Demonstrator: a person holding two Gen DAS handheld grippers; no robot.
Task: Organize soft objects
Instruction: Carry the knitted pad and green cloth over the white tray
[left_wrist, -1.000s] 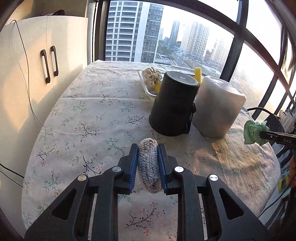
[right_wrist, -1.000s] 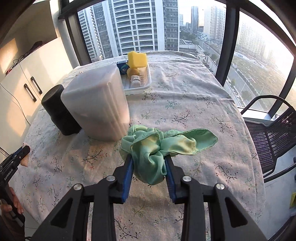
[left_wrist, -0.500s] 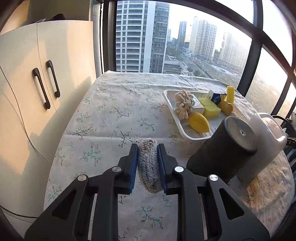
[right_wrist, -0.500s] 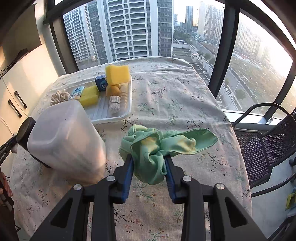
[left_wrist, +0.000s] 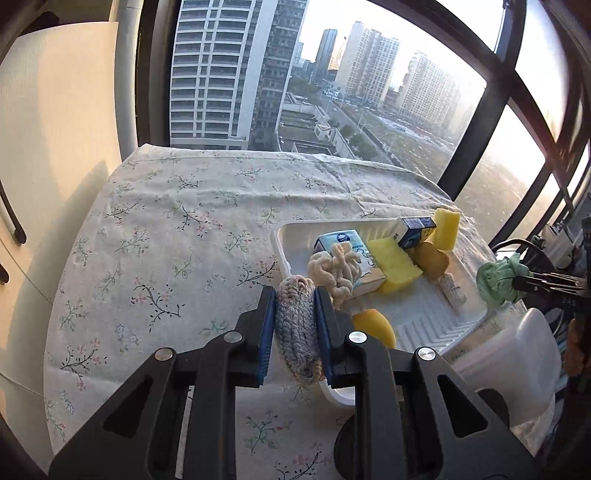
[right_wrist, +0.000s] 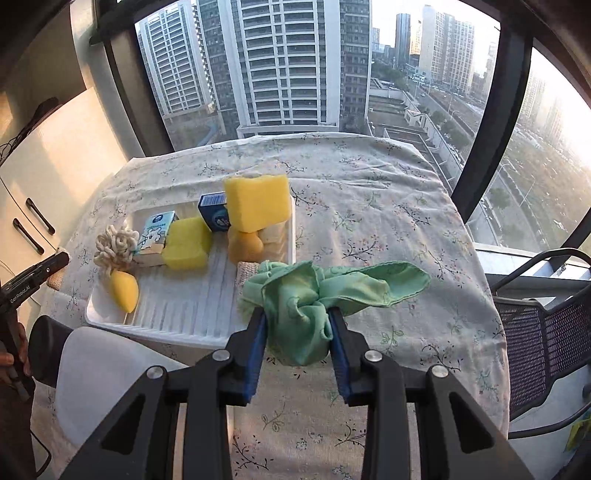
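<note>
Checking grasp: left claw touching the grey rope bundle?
Touching. Left wrist view shows the left claw with both blue pads pressed against the sides of the grey rope bundle.

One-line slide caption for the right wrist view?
Right hand-held gripper holds a green cloth above the floral table, beside the white tray of sponges.

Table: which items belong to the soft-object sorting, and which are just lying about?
Job: rope bundle in left tool, green cloth in right tool, tray, sponges.
Lying about: black cylinder, white canister, cartons.
</note>
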